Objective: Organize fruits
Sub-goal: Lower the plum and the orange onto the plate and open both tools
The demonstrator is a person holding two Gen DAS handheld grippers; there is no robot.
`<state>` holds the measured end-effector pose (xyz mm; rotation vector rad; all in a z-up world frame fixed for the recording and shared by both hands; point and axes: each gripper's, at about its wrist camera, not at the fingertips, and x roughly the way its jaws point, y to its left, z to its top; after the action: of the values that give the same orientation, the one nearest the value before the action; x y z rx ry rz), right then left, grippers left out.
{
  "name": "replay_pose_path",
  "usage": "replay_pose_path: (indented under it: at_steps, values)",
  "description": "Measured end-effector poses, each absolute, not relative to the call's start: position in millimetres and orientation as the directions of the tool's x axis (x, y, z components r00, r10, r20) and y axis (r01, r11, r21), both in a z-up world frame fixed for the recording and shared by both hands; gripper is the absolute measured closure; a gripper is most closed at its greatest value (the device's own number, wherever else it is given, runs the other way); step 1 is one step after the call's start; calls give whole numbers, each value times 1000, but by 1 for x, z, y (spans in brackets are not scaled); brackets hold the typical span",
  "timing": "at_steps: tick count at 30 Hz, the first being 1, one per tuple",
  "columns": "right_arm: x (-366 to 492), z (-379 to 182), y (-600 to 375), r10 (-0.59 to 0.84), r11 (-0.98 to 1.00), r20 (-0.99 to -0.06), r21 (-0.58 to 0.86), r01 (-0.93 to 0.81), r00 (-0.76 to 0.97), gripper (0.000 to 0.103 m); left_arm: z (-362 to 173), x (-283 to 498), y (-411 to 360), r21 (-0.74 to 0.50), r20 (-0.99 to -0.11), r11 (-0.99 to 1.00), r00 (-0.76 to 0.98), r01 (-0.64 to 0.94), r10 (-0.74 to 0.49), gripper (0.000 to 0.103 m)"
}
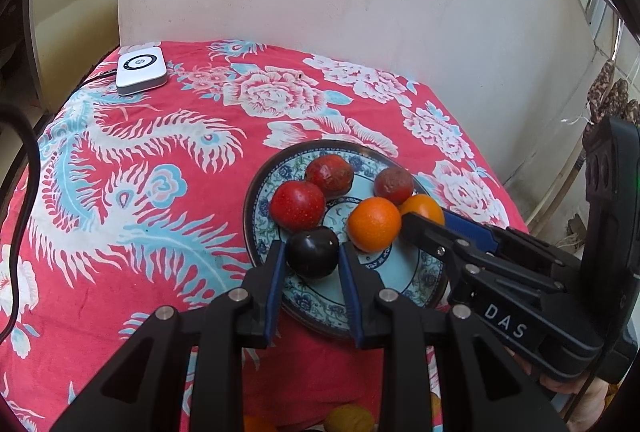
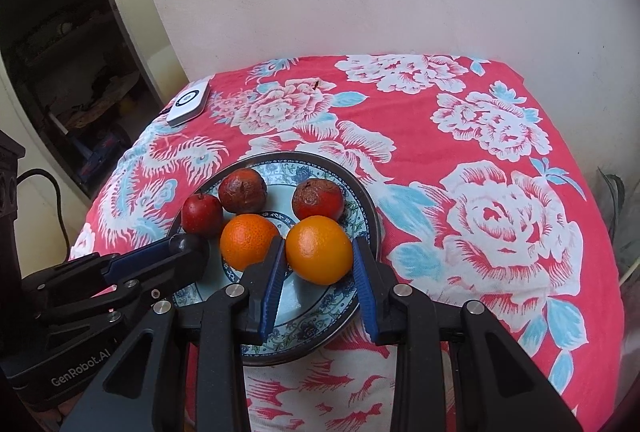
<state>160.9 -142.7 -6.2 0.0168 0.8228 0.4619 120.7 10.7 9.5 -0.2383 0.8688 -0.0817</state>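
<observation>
Patterned plate (image 1: 256, 232) on the red floral tablecloth (image 1: 120, 191) carries all six fruits. Right gripper (image 2: 318, 268): jaws spread either side of the paler orange (image 2: 319, 250), pads near its widest girth; contact uncertain. Firm, waxy, round, likely to roll; take it at the equator. Left gripper (image 1: 312, 264) likewise brackets the dark plum (image 1: 313, 252), softer and bruisable. Only the left view shows the plum; the right view hides it.
</observation>
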Motion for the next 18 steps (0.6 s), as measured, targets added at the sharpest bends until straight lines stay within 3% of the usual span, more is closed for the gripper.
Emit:
replay_pose_path:
  at_steps: [18]
  values:
    - [160,-5,-141,395,906,-702,188,-380,593,67,6,122,9,-233,-746,972,644,-17,-168,73]
